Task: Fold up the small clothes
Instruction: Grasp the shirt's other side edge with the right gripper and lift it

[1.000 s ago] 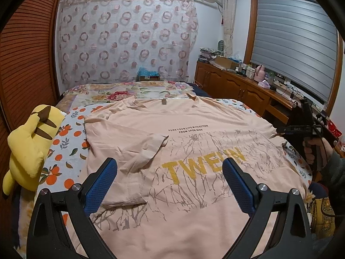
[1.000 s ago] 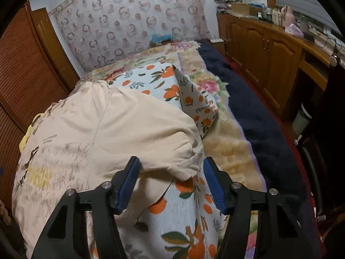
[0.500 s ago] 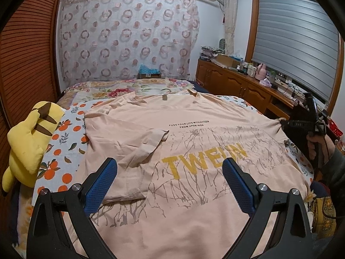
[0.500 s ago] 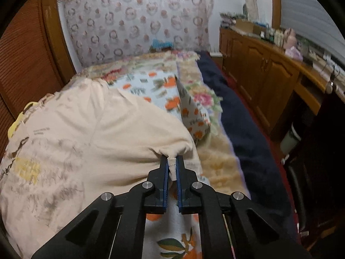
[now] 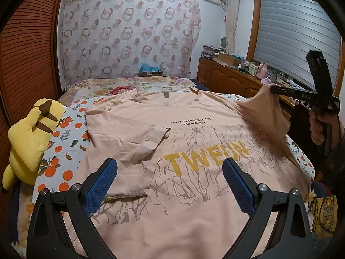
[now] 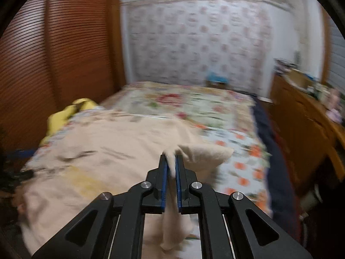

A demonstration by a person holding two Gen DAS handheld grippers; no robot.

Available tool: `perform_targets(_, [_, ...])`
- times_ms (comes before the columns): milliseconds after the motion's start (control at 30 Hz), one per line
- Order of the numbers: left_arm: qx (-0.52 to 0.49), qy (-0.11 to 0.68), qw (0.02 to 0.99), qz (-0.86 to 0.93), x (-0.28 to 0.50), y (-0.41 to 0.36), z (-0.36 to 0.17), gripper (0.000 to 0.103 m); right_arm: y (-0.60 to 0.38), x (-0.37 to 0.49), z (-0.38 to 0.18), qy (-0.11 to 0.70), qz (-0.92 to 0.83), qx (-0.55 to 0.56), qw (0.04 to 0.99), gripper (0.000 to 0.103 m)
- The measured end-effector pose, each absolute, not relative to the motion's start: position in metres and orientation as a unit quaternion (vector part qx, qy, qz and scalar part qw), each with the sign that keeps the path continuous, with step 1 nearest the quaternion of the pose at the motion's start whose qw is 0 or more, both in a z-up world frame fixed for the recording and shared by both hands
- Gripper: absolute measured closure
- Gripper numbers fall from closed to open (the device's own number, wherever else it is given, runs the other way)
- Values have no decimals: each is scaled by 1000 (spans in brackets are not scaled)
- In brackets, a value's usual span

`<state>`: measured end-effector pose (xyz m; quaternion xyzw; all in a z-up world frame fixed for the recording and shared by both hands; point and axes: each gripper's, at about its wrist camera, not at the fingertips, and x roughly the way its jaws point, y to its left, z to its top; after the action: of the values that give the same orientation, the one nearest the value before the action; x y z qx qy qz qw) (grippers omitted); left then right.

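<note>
A peach T-shirt (image 5: 194, 133) with yellow lettering lies face up on the bed, its left sleeve (image 5: 148, 142) folded onto the chest. My left gripper (image 5: 170, 179) is open and empty, hovering over the shirt's lower part. My right gripper (image 6: 170, 161) is shut on the shirt's right sleeve (image 6: 202, 153) and holds it lifted off the bed. In the left wrist view the right gripper (image 5: 273, 89) shows at the right with the sleeve (image 5: 263, 108) pulled up into a peak. The right wrist view is motion-blurred.
A yellow plush toy (image 5: 32, 138) lies at the bed's left edge by the wooden slatted wall (image 5: 25, 60). An orange-print sheet (image 5: 62, 149) covers the bed. A wooden cabinet (image 5: 232, 79) with clutter runs along the right. A curtain (image 5: 129, 36) hangs behind.
My right gripper closed on the right sleeve, then lifted it up and swung toward the shirt's middle. The left gripper stayed open and nearly still.
</note>
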<state>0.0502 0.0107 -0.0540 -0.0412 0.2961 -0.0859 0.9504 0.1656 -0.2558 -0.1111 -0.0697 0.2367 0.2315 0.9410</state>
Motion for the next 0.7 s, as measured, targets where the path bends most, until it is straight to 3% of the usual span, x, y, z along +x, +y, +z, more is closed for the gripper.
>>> perform_targets(100, [-41, 295, 951, -86, 49, 12, -53, 5, -236, 157, -112, 234, 240, -89, 938, 66])
perform_targets(700, [-42, 303, 948, -90, 49, 6, -58, 4, -233, 201, -176, 355, 224, -73, 905, 65])
